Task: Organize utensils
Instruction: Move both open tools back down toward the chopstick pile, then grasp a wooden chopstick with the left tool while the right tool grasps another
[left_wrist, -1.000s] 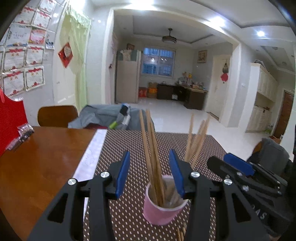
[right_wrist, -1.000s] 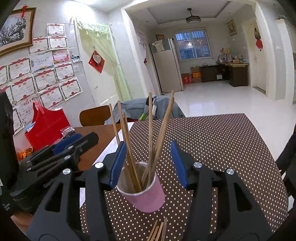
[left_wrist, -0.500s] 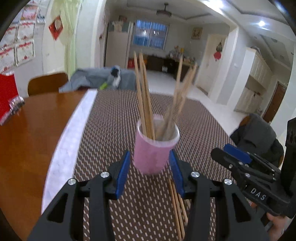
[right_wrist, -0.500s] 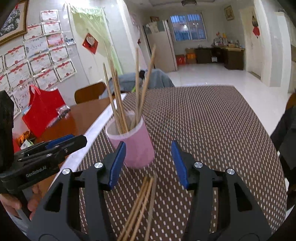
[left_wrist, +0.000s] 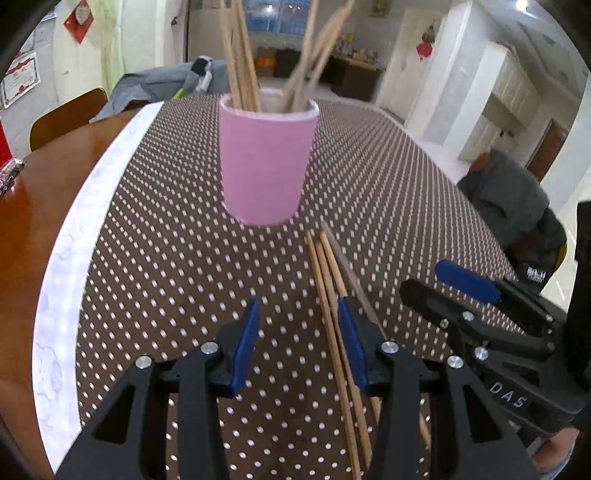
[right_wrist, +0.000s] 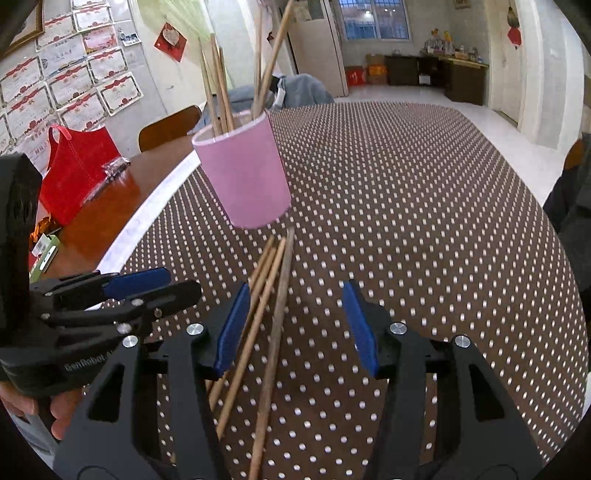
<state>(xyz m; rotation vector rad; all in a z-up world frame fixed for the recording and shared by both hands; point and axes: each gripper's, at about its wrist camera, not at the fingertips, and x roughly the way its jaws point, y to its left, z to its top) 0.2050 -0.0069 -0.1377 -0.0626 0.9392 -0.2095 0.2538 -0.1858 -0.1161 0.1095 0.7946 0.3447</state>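
Note:
A pink cup (left_wrist: 266, 162) stands upright on the dotted brown tablecloth (left_wrist: 155, 258) and holds several wooden chopsticks (left_wrist: 240, 55). It also shows in the right wrist view (right_wrist: 245, 173). Several loose chopsticks (left_wrist: 334, 295) lie on the cloth in front of the cup, also in the right wrist view (right_wrist: 267, 295). My left gripper (left_wrist: 297, 339) is open and empty, its right finger over the loose chopsticks. My right gripper (right_wrist: 295, 325) is open and empty, with the loose chopsticks between its fingers. Each gripper shows in the other's view: right (left_wrist: 480, 306), left (right_wrist: 122, 291).
A white strip (left_wrist: 70, 236) edges the cloth, with bare wooden table (left_wrist: 22, 221) to the left. A red bag (right_wrist: 74, 166) and small packets sit at the far left. A wooden chair (right_wrist: 170, 125) with grey clothing stands behind the table.
Both grippers have pulled back and down from around the cup to low over the cloth. The cup now stands ahead of them, and the loose chopsticks have come into view under the fingers.

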